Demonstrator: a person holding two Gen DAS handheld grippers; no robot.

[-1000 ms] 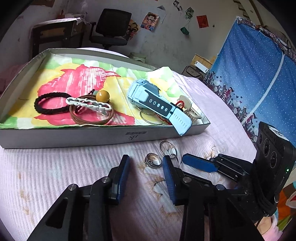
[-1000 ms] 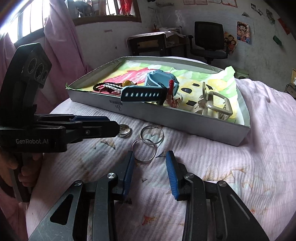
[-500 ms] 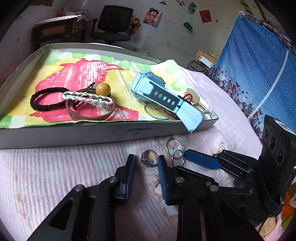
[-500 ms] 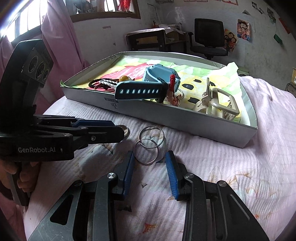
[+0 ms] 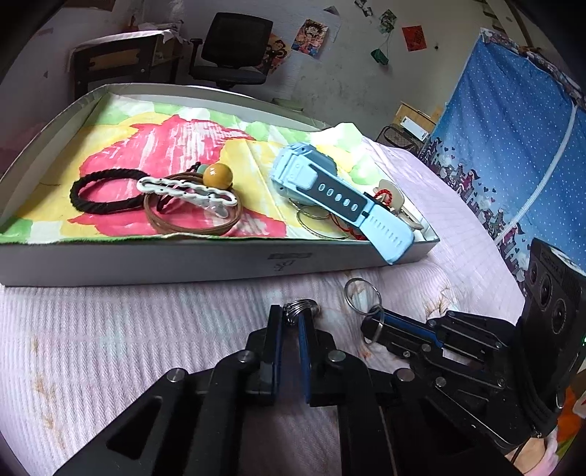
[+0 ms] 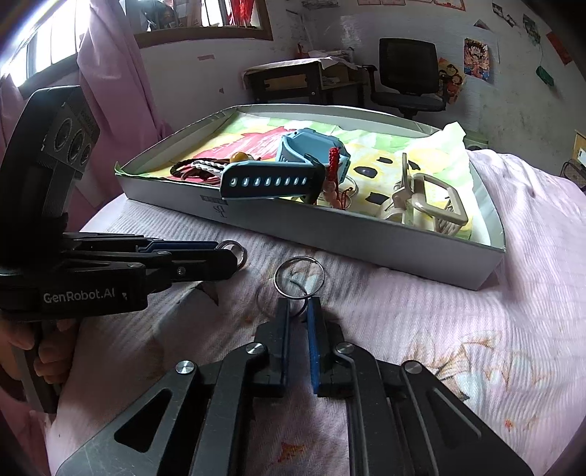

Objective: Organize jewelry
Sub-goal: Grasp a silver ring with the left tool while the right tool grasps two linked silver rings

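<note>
At lower centre of its own view, the left gripper (image 5: 291, 318) has just closed and clamps a coiled silver ring (image 5: 301, 307) on the pink bedspread (image 5: 110, 329). The right gripper (image 6: 297, 311) has likewise just closed, pinching a pair of linked wire hoops (image 6: 300, 276). Beyond, mid-frame, the white tray (image 5: 146, 261) holds a blue watch (image 5: 329, 190), a black hair tie (image 5: 99, 194) and a beige claw clip (image 6: 425, 205).

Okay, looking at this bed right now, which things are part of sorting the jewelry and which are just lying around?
Part of the job:
- left gripper, shut on the silver ring
- right gripper, shut on the linked wire rings
- white tray
- blue watch, black hair tie, beige hair claw inside it

Just lying about:
- office chair
- wall posters
- blue curtain
</note>
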